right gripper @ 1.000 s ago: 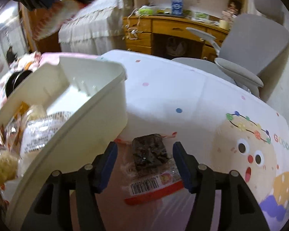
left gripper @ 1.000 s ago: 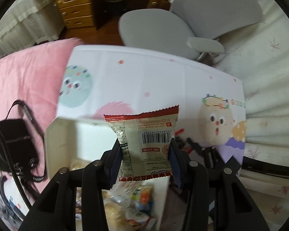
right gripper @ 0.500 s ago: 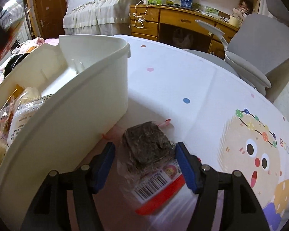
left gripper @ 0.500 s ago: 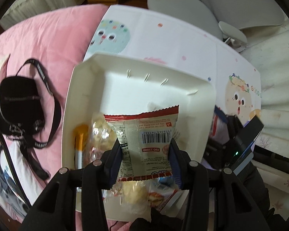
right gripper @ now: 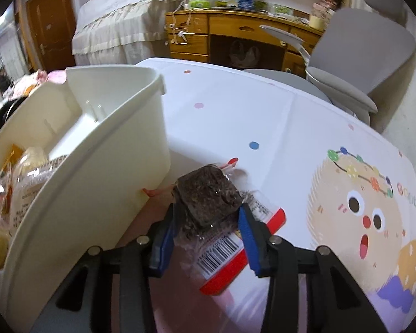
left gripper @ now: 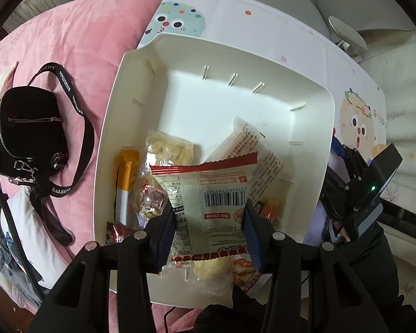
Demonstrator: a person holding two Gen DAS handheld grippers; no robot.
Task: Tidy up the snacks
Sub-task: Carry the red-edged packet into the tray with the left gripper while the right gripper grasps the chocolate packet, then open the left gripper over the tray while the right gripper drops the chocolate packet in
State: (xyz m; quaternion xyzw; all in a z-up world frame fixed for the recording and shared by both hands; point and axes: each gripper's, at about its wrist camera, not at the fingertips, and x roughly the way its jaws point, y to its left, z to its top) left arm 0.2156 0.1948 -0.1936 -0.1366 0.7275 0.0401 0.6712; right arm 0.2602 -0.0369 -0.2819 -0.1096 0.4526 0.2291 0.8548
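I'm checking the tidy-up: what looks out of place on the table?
One snack is outside the bin: a dark brownie packet on the table mat beside the white bin, with the right gripper closed on it. Nothing looks spilled or torn.

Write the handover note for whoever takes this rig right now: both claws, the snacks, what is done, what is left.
Left claw: shut on a red-edged snack packet, held over the white bin, pointing down into it.
Right claw: jaws have just been closing, now shut on the dark brownie packet, which lies on the table mat beside the bin's outer wall.
Done: several snacks already lie in the bin.
Left: drop the left packet in, then lift the brownie packet over the wall and drop it in too.
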